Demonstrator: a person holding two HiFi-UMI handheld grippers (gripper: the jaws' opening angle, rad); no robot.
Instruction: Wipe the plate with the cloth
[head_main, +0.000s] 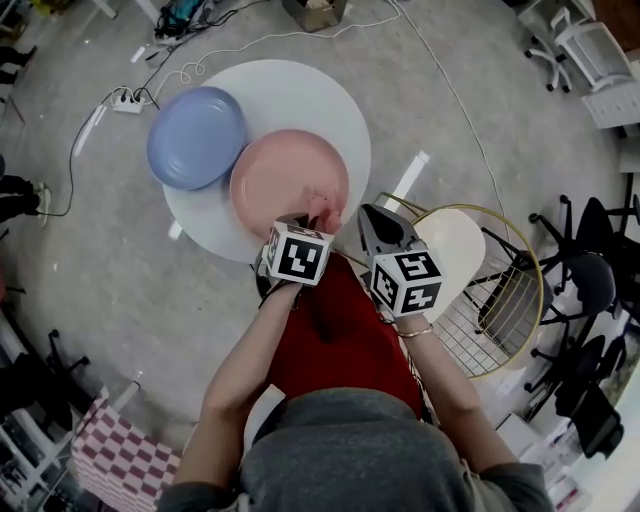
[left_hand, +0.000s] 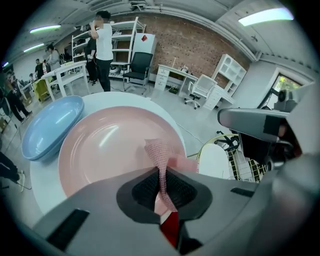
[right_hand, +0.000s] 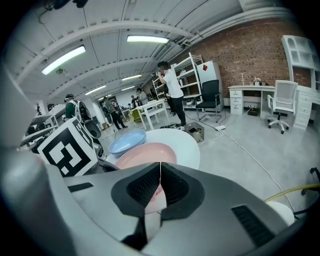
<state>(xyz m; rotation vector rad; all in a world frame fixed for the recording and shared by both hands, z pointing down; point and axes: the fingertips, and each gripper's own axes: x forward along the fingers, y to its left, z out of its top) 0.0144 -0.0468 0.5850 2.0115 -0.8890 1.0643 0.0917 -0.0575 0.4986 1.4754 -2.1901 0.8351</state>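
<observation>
A pink plate (head_main: 285, 178) lies on the near side of a round white table (head_main: 300, 90), partly overlapping a blue plate (head_main: 197, 137) to its left. My left gripper (head_main: 300, 220) is at the pink plate's near rim, shut on a pink woven cloth (left_hand: 159, 150). The cloth sticks up from the jaws over the plate (left_hand: 100, 145), and a fold of it (head_main: 322, 212) shows in the head view. My right gripper (head_main: 372, 218) hovers just right of the plate, off the table's edge. Its jaws (right_hand: 160, 167) are shut with nothing between them.
A gold wire chair with a white seat (head_main: 470, 250) stands right of the table, under my right gripper. A power strip with cables (head_main: 125, 100) lies on the floor at the far left. Office chairs (head_main: 585, 275) crowd the right side. People (left_hand: 103, 45) stand far behind.
</observation>
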